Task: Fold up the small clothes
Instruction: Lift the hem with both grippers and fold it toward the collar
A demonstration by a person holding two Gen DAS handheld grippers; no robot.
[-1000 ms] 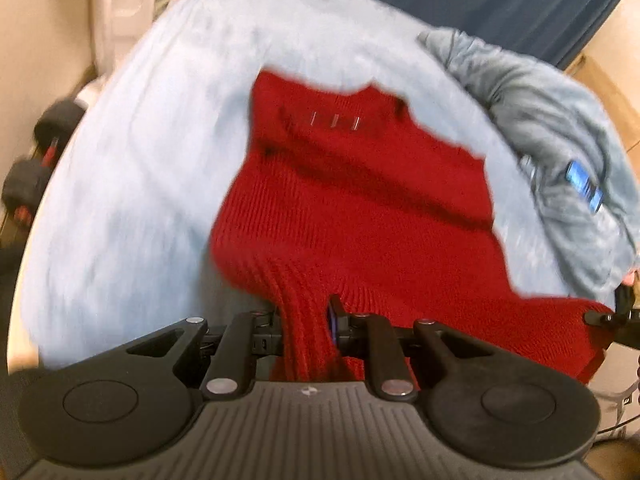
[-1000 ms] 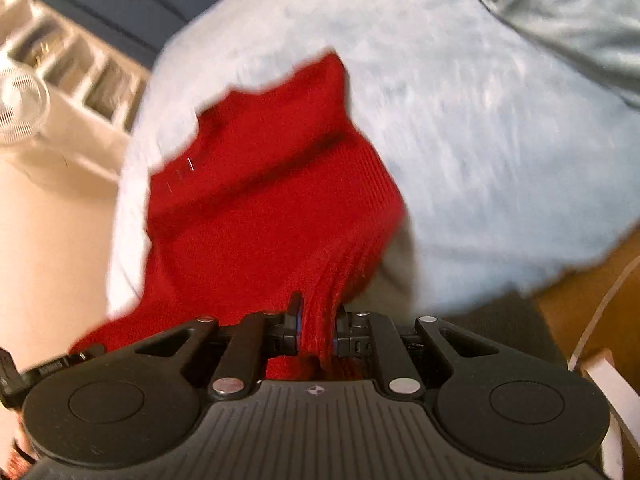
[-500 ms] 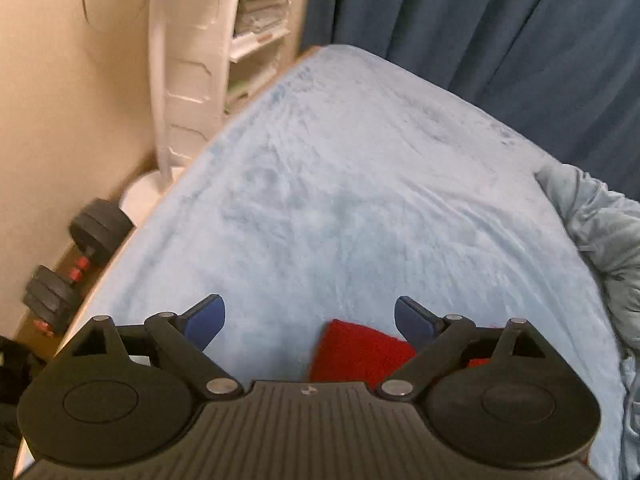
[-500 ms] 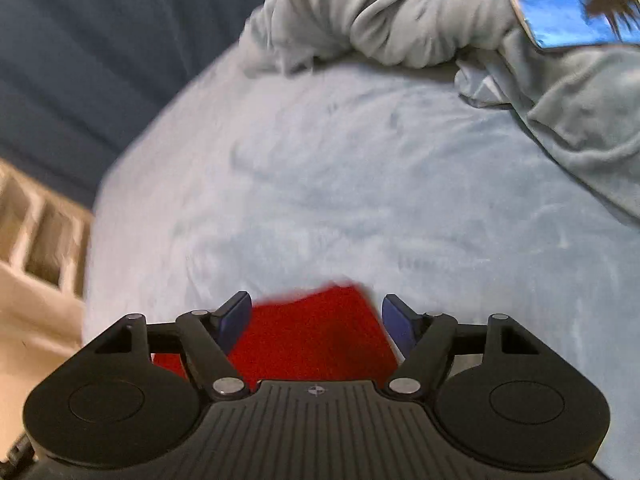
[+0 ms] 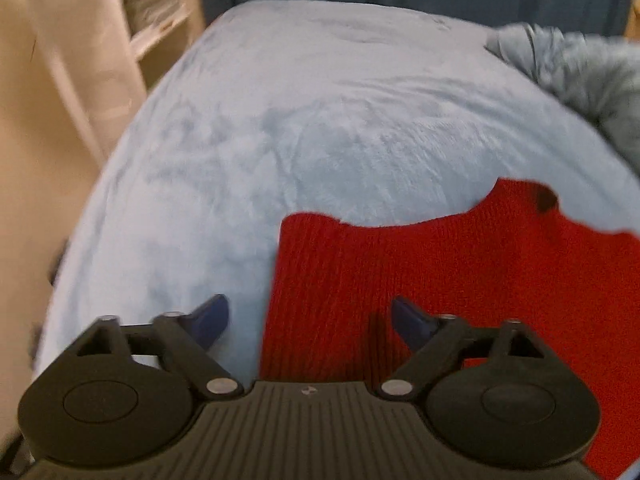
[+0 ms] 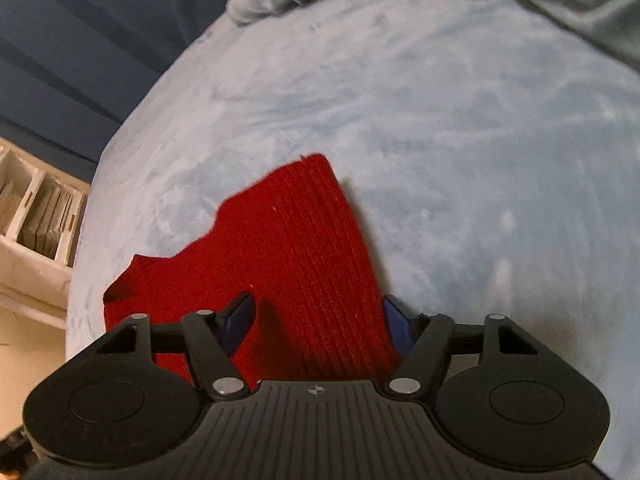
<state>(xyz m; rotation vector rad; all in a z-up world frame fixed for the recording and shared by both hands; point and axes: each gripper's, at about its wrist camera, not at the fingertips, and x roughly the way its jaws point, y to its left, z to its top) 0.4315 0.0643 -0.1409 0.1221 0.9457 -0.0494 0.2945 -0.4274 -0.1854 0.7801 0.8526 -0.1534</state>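
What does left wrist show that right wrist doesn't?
Left wrist only: the dark notch at the red knit's far edge, and the left tongs, open. Right wrist only: the knit's right-hand corner, and the right tongs, open, straddling that edge. Both: red knit lying on the light blue blanket, grey bundle, white shelf, blue curtain.

The knit garment (image 5: 440,280) lies flat on the bed (image 5: 320,128), at its near edge. A crumpled blanket (image 5: 580,72) lies on the bed behind the garment. A shelf unit (image 5: 152,20) stands beside the bed.
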